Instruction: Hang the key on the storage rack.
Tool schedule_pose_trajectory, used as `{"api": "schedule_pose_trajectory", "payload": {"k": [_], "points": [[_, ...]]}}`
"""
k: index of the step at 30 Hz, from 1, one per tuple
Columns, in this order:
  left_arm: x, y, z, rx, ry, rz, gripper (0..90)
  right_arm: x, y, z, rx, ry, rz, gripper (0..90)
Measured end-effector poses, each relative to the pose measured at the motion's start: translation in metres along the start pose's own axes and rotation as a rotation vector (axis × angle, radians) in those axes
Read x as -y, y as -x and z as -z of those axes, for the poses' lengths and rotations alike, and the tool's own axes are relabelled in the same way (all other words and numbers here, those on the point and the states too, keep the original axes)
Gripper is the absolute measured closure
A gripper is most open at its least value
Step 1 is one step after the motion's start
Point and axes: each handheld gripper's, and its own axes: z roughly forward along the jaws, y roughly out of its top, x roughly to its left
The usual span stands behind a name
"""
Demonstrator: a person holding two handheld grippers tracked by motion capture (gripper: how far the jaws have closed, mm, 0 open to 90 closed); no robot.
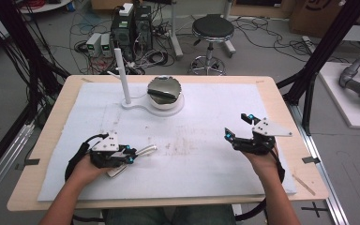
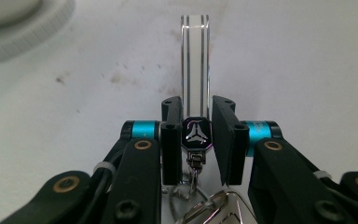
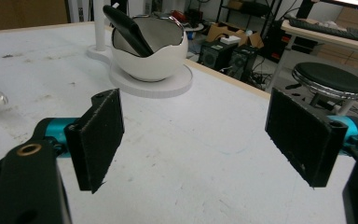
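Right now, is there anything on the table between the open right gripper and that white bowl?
No. The right gripper view shows bare white mat from the right gripper up to the bowl; the high view shows some faint brown stains there.

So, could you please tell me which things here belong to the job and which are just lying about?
In play:
- left claw, shut on the clear keychain
- right claw, open
- possibly the white bowl stand

Lying about:
- stool
- computers on the floor
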Motion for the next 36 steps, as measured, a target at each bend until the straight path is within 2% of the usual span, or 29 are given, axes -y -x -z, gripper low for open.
{"api": "schedule_pose_trajectory", "payload": {"k": [5, 10, 15, 16, 21, 28, 36], "points": [[-0.007, -0.002, 0.014, -0.021, 0.163, 0.052, 73.8, -0.001, -0.001, -0.001, -0.001, 0.001, 0.005, 19.8], [-0.018, -0.004, 0.025, -0.031, 0.283, 0.082, 73.8, -0.003, -0.002, 0.0, 0.001, 0.008, 0.009, 19.8], [-0.029, -0.012, 0.037, -0.063, 0.339, 0.091, 73.9, -0.005, -0.002, 0.001, -0.002, 0.014, 0.006, 19.8], [-0.032, -0.015, 0.04, -0.083, 0.349, 0.097, 73.9, -0.005, -0.001, 0.002, 0.0, 0.015, 0.005, 19.8], [-0.043, -0.034, 0.051, -0.131, 0.409, 0.135, 73.9, -0.005, -0.001, 0.001, -0.002, 0.011, 0.003, 19.8], [-0.06, -0.054, 0.06, -0.188, 0.401, 0.148, 73.9, -0.005, -0.002, 0.0, -0.004, 0.007, 0.004, 19.8], [-0.077, -0.069, 0.058, -0.195, 0.361, 0.166, 73.9, -0.005, -0.004, -0.001, -0.006, 0.003, 0.015, 19.8]]}}
